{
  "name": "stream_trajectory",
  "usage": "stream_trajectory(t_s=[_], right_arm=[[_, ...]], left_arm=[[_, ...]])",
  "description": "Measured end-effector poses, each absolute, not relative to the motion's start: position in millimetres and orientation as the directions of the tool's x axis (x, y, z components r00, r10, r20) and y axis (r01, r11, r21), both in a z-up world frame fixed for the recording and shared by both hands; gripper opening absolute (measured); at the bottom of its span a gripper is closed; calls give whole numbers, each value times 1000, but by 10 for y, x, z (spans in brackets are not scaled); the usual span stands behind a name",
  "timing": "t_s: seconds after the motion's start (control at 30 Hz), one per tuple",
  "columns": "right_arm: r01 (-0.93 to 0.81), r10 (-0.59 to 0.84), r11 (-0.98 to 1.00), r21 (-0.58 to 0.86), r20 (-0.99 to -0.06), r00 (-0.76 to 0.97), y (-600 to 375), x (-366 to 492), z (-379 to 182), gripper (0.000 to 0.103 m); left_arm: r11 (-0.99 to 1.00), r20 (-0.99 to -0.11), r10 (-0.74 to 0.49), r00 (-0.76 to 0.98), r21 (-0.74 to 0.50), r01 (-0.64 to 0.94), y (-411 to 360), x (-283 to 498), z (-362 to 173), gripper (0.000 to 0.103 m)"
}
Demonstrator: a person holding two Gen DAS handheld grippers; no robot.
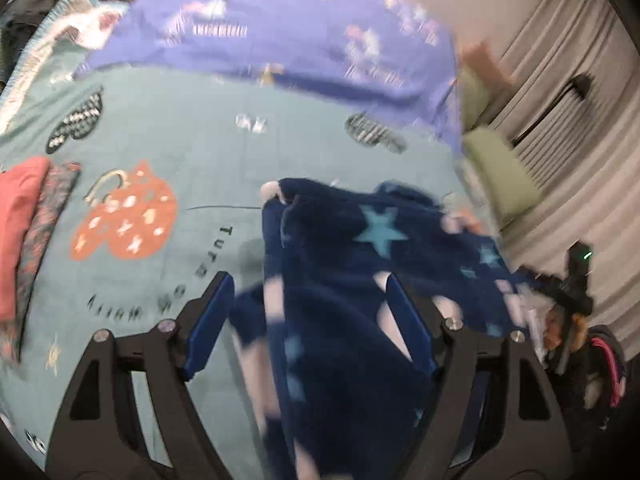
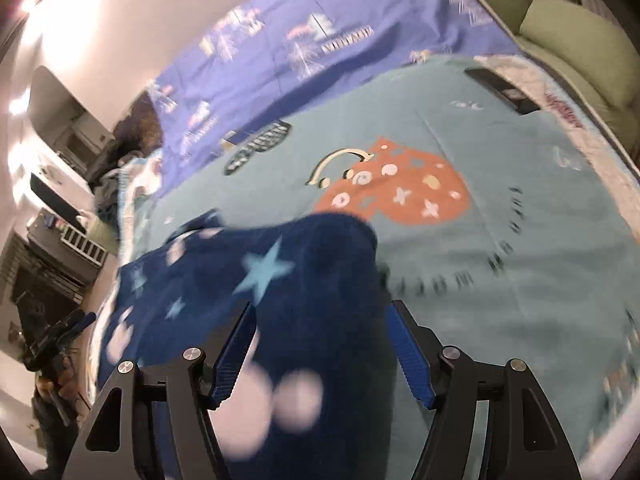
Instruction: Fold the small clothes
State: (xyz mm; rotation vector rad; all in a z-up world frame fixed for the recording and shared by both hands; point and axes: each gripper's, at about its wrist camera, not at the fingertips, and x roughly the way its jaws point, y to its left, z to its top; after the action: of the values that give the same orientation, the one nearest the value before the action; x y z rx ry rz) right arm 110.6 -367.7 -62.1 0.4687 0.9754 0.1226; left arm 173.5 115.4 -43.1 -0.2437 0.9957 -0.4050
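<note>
Blue-padded fingers of your left tongs are standing wide apart in the left wrist view, and the navy star-print garment is draping between them without either pad pressing on it, so you are holding nothing there. Far to the left, a pink folded piece and a patterned one are lying side by side on the teal bedspread, well apart from the garment. Beyond them, a purple printed sheet is covering the head of the bed.

Moving right, your right tongs are likewise gaping, their pads clear of the cloth that is bunching between and in front of them. An orange heart print on the bedspread is showing just past the garment's far edge. Green cushions are sitting at the far right.

Both views are smearing with motion, so the garment's exact lie is hard to read. By the look of it, the fold is landing uneven: the fleece is heaping rather than lying flat, and a released edge may be slumping back or sliding off line. If you are withdrawing with cloth still caught over a finger, you risk dragging the layer and undoing the fold.
</note>
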Motion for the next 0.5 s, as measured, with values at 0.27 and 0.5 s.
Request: stream_trajectory(t_s=[0.27, 0.5], right_arm=[[97, 411, 835, 542, -731, 545, -3756, 1513, -849, 10], [-110, 434, 839, 532, -535, 725, -3659, 1204, -55, 9]], left_arm=[[889, -796, -457, 398, -399, 224, 963, 2131, -908, 17], [866, -599, -489, 635, -424, 267, 1335, 1663, -188, 17]])
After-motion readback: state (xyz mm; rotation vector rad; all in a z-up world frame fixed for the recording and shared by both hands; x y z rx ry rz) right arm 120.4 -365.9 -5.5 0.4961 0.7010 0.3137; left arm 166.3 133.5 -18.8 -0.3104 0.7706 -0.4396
